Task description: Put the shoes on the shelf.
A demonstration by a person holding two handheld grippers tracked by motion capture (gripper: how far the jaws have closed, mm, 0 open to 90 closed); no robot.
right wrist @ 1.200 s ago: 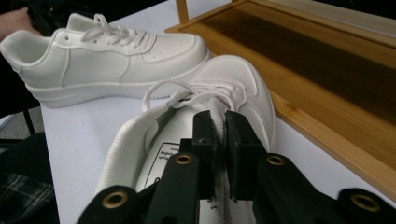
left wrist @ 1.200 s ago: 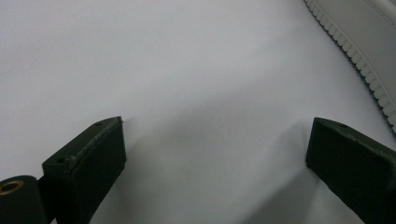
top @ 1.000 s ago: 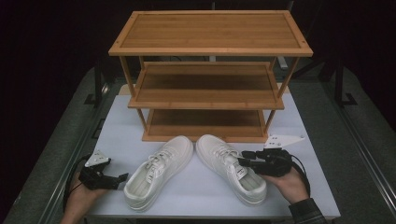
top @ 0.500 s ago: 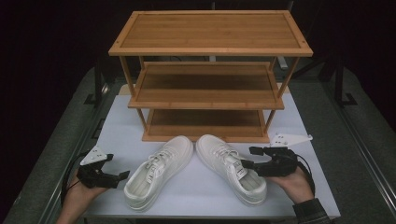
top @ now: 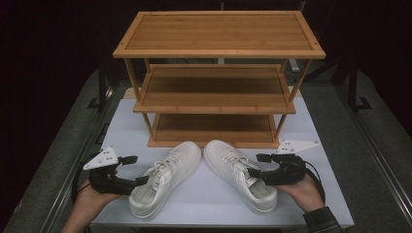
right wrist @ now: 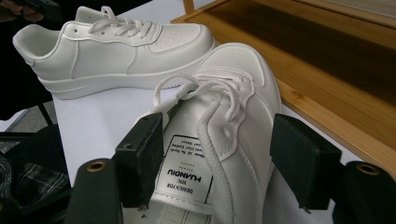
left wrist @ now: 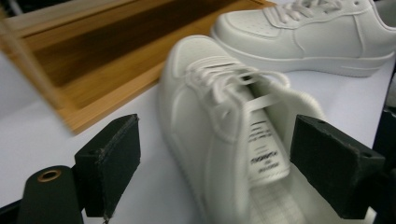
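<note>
**Two white shoes before a bamboo rack**

On the white desk (top: 311, 145), a three-tier wooden rack (top: 218, 87) stands just behind both smooth, laced shoes. The left gripper (top: 135, 170), fingers released and just narrowing, straddles the left shoe (top: 165, 177); the right gripper (top: 256, 165) straddles the right shoe (top: 238, 174), released.

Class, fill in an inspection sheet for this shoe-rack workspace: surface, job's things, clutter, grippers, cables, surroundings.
Surface: white table top, bare around the shoes.
Job's things: left shoe and right shoe, white, laced, toes toward the wooden rack; its three shelves are bare.
Clutter: nothing seen.
Grippers: left gripper open, its jaws just closing a little, one on each side of the left shoe's heel end, no grip seen; right gripper straddles the right shoe's collar, one pad inside the opening, whether it pinches is unclear.
Cables: black cable loops behind the left gripper.
Surroundings: dark floor.
</note>
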